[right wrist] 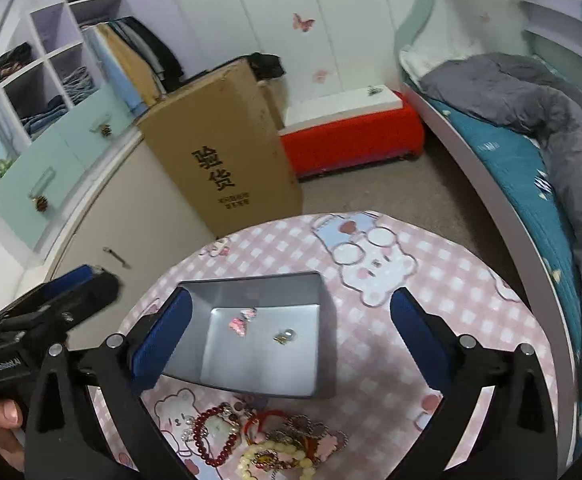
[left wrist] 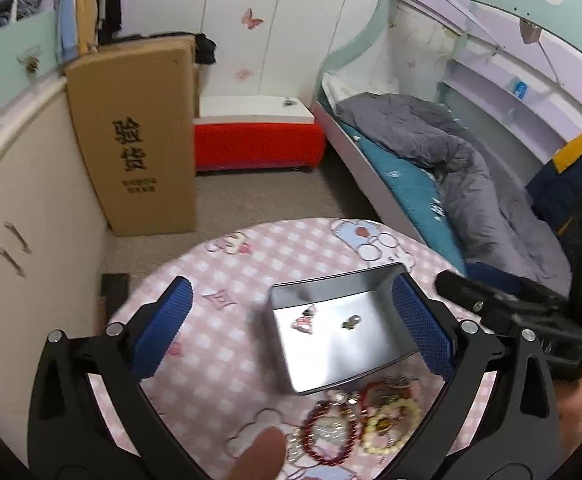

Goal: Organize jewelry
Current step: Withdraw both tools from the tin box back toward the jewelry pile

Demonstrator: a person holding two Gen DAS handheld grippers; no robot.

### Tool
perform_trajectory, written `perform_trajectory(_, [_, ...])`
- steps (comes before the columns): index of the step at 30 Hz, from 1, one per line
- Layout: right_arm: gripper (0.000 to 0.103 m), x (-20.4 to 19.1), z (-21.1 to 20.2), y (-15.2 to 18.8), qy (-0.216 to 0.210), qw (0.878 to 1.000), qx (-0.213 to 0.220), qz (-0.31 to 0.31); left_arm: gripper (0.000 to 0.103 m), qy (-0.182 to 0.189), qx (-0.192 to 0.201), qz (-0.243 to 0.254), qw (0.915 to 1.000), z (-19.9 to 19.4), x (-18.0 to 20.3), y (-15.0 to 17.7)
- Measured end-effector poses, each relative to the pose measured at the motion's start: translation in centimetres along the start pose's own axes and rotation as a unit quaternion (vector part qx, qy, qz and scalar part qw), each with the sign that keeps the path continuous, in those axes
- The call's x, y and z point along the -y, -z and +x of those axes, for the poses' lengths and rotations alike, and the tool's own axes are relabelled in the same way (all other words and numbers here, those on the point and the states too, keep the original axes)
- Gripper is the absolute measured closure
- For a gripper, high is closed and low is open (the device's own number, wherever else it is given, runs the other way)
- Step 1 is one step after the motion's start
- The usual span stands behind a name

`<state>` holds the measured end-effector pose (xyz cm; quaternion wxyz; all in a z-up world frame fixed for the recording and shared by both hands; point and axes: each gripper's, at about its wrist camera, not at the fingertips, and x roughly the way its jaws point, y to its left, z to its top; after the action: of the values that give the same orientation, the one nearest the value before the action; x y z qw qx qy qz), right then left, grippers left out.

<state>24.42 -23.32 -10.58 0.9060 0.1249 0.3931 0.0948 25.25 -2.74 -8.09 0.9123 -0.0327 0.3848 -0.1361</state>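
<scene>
Pink checked tablecloth: tin holds two pieces; jewelry pile remains beside it. Left gripper and right gripper held released, empty. One bracelet should be pinched singly, clear of tangles.

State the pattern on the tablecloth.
Pink-and-white checks with cartoon bears on the tablecloth, clearest in the right wrist view.

Open left hand-held gripper w/ 2 trinkets in tin, jewelry pile beside.
</scene>
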Motion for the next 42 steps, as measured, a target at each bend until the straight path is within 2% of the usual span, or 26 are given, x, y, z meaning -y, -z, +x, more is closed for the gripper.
perform_trajectory(5, [0.007, -0.1, -2.3, -0.1, 0.006, 0.999, 0.031, 0.007, 0.006, -0.026, 0.047, -0.002, 0.9985, -3.9, -0.6, 1.1])
perform_trajectory(12, [0.007, -1.4, -7.4, 0.4, 0.006, 0.996, 0.091, -0.008, 0.006, -0.058, 0.086, 0.0, 0.9946, -8.5, -1.6, 3.3])
perform_trajectory(21, [0.007, -2.7, -11.9, 4.1, 0.018, 0.993, 0.114, -0.037, 0.006, -0.091, 0.106, 0.012, 0.9901, -11.3, -2.0, 6.6])
perform_trajectory(26, [0.007, -2.6, -12.3, 7.2, 0.035, 0.993, 0.101, -0.05, 0.006, -0.096, 0.085, 0.025, 0.9914, -10.6, -1.8, 8.8])
perform_trajectory(33, [0.007, -1.5, -12.1, 11.0, 0.039, 0.996, 0.078, -0.032, 0.006, -0.093, 0.035, 0.036, 0.9944, -8.5, -1.2, 12.7])
perform_trajectory(42, [0.007, -0.9, -10.2, 13.4, 0.043, 0.998, 0.034, -0.025, 0.006, -0.098, -0.006, 0.069, 0.9928, -5.1, 0.1, 14.8])
